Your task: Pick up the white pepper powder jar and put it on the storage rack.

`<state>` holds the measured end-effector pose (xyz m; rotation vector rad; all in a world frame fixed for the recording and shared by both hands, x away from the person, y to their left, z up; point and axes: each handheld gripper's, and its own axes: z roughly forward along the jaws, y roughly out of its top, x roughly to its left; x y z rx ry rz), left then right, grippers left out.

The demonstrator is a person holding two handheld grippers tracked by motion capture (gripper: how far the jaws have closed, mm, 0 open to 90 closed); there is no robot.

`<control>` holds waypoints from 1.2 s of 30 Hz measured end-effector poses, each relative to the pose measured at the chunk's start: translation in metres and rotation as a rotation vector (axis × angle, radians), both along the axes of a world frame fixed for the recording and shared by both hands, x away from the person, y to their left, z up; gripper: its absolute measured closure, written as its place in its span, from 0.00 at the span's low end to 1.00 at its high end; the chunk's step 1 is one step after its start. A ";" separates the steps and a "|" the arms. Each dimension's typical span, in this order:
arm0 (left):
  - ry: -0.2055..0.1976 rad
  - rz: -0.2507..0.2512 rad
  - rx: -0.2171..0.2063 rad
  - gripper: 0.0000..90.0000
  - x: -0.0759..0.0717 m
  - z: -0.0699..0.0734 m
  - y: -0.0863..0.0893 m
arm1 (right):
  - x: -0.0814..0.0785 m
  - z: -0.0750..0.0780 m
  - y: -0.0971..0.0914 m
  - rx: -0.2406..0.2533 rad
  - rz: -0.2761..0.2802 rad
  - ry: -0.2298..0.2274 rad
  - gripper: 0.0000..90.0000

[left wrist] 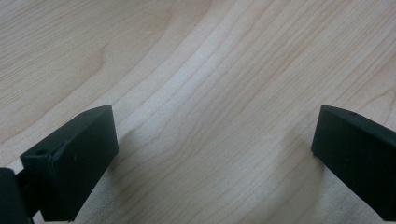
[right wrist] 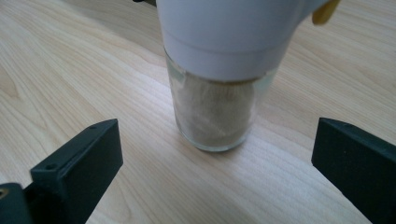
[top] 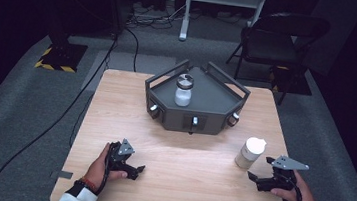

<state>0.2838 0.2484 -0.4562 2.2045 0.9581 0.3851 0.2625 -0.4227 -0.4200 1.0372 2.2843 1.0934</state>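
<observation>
Landmark: the dark grey tray [top: 226, 103] at the far middle of the wooden table [top: 186, 151].

Right gripper [top: 257, 179] rests on the table, near-right of the tray, jaws spread wide with nothing between them. Directly ahead of it stands the white-capped jar [top: 250, 153], also near-right of the tray and clear of its front wall. In the right gripper view the jar [right wrist: 217, 88] sits upright, centred between the jaws but beyond their tips; glass body holds a pale beige powder, and the white cap is broader than the glass. A yellowish bit at the cap's upper edge, possibly a flip tab; too cropped to tell.

Left gripper [top: 135, 170] lies near-left of the tray, jaws likewise wide apart over bare wood, as the left gripper view shows [left wrist: 215, 135].

A second jar [top: 183, 90], dark-lidded with white contents, stands upright inside the tray.

Judged step: approach and grasp of the white-capped jar by the right gripper. To do well: advance straight along the present line, keep the jaws level, close on the glass below the cap rather than on the cap, and squeeze gradually, since an off-centre push could tip the jar.
</observation>
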 end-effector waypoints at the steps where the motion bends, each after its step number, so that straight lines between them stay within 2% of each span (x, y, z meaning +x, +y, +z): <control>1: 0.000 0.000 0.000 0.00 0.000 0.000 0.000 | 0.001 0.001 0.002 -0.001 0.000 0.002 0.02; 14: 0.000 0.000 0.000 0.00 0.000 0.000 0.000 | 0.014 0.005 0.019 0.019 0.000 0.014 0.03; 18: 0.000 0.000 0.000 0.00 0.000 0.000 0.000 | 0.014 -0.001 0.019 0.058 -0.033 0.001 0.07; 23: 0.000 0.000 0.000 0.00 0.000 0.000 0.000 | 0.013 -0.011 0.015 0.152 -0.064 -0.012 0.13; 30: 0.000 0.000 0.000 0.00 0.000 0.000 0.000 | 0.010 -0.020 0.015 0.215 -0.100 -0.060 0.17; 33: 0.000 0.000 0.000 0.00 0.000 0.000 0.000 | 0.009 -0.020 0.019 0.216 -0.116 -0.077 0.20; 36: -0.001 0.002 0.000 0.00 0.000 0.000 0.000 | 0.009 -0.022 0.024 0.199 -0.126 -0.091 0.28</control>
